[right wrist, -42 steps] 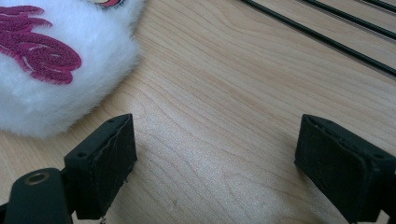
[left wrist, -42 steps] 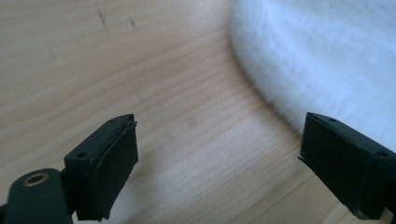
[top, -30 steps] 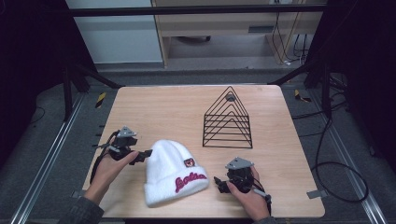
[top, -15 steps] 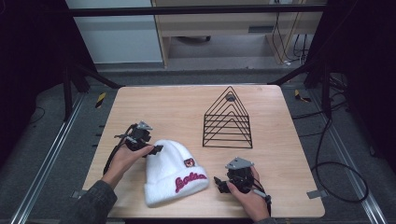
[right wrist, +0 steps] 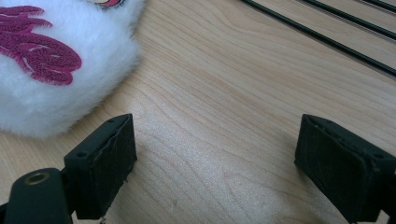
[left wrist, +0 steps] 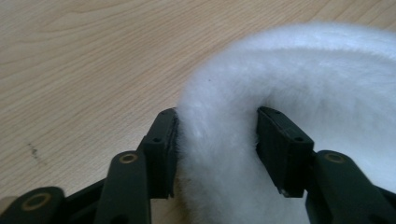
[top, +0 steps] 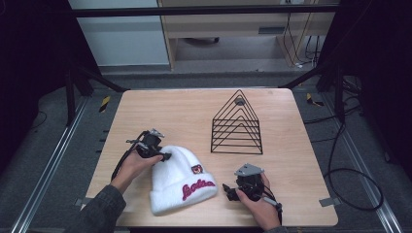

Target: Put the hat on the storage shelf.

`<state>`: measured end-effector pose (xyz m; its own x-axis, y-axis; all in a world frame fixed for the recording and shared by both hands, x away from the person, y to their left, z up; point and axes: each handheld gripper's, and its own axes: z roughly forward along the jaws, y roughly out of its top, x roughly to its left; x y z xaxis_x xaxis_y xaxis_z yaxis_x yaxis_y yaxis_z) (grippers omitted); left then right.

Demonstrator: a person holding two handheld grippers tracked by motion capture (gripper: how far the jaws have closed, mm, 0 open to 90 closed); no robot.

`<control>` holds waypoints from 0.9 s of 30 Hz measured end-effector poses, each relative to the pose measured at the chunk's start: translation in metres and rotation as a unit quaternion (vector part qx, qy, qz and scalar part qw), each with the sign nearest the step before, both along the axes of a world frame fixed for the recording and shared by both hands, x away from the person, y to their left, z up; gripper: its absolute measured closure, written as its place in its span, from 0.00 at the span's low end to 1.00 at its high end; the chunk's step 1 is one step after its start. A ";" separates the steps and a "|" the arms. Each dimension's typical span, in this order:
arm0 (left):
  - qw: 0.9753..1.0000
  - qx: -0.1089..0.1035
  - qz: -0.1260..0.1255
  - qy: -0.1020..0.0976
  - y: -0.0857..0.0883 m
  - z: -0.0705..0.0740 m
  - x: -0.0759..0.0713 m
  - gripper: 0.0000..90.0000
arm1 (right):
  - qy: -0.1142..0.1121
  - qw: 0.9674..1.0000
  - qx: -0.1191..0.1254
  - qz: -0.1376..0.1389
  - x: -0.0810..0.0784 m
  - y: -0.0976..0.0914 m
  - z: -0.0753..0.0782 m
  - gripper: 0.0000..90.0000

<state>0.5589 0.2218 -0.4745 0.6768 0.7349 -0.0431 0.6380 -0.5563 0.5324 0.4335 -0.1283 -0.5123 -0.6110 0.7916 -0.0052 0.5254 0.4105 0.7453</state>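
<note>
The white fleece beanie (top: pixel 180 178) is lying flat on the wooden table (top: pixel 194 111), near the person's edge, its long axis running from the rounded crown at the far left down to the cuff (the end bearing the pink lettering) at the near right; the left gripper (top: pixel 154 151) is sitting right at that crown, while the right gripper (top: pixel 232 191) is resting on the table just beside the cuff, so the left hand is the nearer one to any lift. In the left gripper view the jaws are standing part-way open with a fold of the crown's pile bulging up between them, both pads touching fleece but not yet squeezing it flat. In the right gripper view the jaws are spread wide over bare wood, holding nothing, the beanie lying off to their upper left. Against the frames from a second ago, the left gripper is now further forward and in against the crown; the right gripper is sitting where it was; the black wire rack (top: pixel 236 124) is standing untouched beyond.
</note>
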 end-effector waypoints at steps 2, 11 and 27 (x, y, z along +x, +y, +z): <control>1.000 -0.002 0.000 0.004 -0.001 0.000 0.000 0.61 | 0.000 1.000 0.000 0.000 0.000 0.000 0.000 0.14; 1.000 -0.003 -0.017 0.008 -0.002 0.000 -0.004 0.75 | 0.000 1.000 -0.001 -0.002 0.000 0.000 0.000 0.14; 0.998 -0.019 -0.007 -0.056 -0.001 0.013 -0.019 0.94 | 0.000 1.000 -0.001 -0.002 0.000 0.000 0.000 0.14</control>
